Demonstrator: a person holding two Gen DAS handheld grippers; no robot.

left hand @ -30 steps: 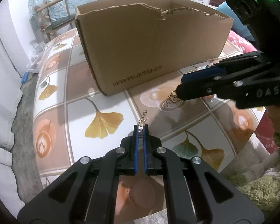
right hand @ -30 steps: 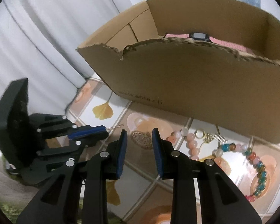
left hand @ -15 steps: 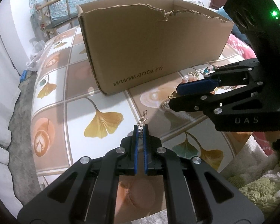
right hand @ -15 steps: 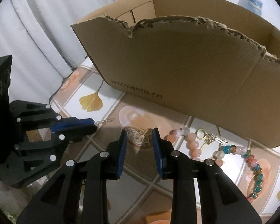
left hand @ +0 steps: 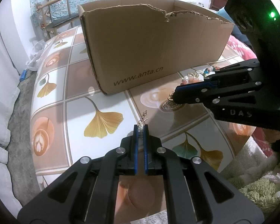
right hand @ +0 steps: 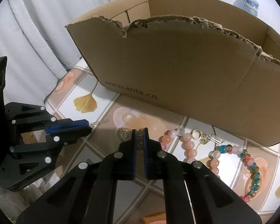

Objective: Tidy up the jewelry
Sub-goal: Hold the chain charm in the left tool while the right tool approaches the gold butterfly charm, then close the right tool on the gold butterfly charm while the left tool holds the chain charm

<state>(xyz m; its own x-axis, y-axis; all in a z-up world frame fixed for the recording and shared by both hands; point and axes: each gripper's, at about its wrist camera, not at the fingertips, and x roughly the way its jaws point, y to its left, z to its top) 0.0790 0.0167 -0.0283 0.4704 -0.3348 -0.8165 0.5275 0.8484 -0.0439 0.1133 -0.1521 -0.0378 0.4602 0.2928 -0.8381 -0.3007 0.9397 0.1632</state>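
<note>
Jewelry lies scattered on the table [left hand: 52, 115] in front of the cardboard box [left hand: 151, 52]: a gold filigree pendant [right hand: 125, 134], a pink bead bracelet [right hand: 186, 143] with a small gold charm [right hand: 205, 138], and a multicoloured bead bracelet [right hand: 252, 166] toward the table's right edge. The box's front wall carries the printed address "www.anta.cn" in dark letters; its top edge is ragged and torn, and from these angles nothing inside it can be seen.

The left gripper [left hand: 140, 128] is clenched on a thin silver chain piece [left hand: 142, 118], whose free links stick out past the blue pads above the ginkgo-leaf tile. In the right wrist view the same chain [right hand: 99, 122] juts from the pads, apart from the pendant.

The right gripper [right hand: 139, 130] has just been closing, and its jaws now stand almost together over the filigree pendant; a bit of gold shows between the fingertips, but whether the pads truly pinch it is hard to make out, since the fingers cover most of the piece. On the side of the right gripper's black body the raised letters "DAS" can be read in the left wrist view, with a green light [left hand: 272, 15] above. The multicoloured bracelet is cut off at the picture's rim.
</note>
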